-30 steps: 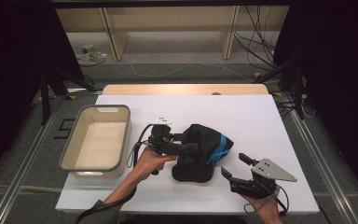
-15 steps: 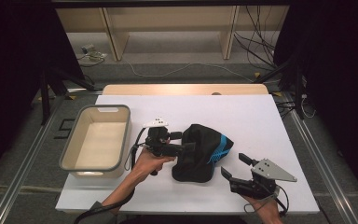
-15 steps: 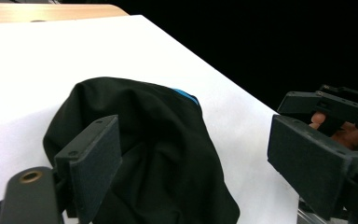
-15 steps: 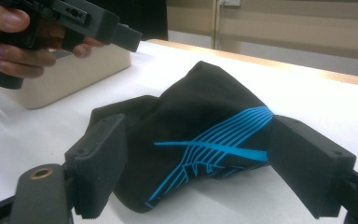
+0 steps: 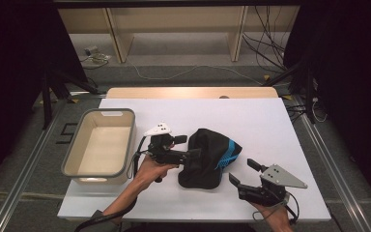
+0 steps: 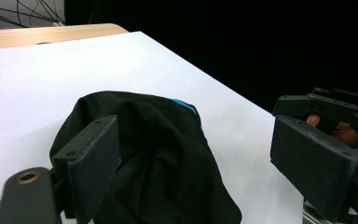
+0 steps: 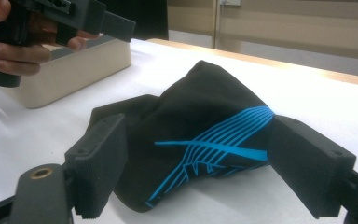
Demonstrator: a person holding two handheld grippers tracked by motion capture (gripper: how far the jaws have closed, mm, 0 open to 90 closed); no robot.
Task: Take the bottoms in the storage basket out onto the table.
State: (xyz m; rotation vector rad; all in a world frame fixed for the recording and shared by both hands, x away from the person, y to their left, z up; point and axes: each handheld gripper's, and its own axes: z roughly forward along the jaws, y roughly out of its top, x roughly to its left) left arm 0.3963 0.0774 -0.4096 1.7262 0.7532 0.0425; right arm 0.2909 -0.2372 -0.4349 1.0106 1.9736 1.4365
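The white table (image 5: pixel 270 125) carries a beige tub (image 5: pixel 101 147) at its left and a crumpled black cloth (image 5: pixel 205 157) with blue stripes near the middle, just right of the tub; the left gripper (image 5: pixel 188 147), jaws spread wide, hangs at the cloth's left edge, and against a second ago it has drawn slightly back toward the tub and risen a little; the cloth lies as before; the right gripper (image 5: pixel 241 173), jaws also wide apart, rests unmoved near the front right, aimed at the cloth.
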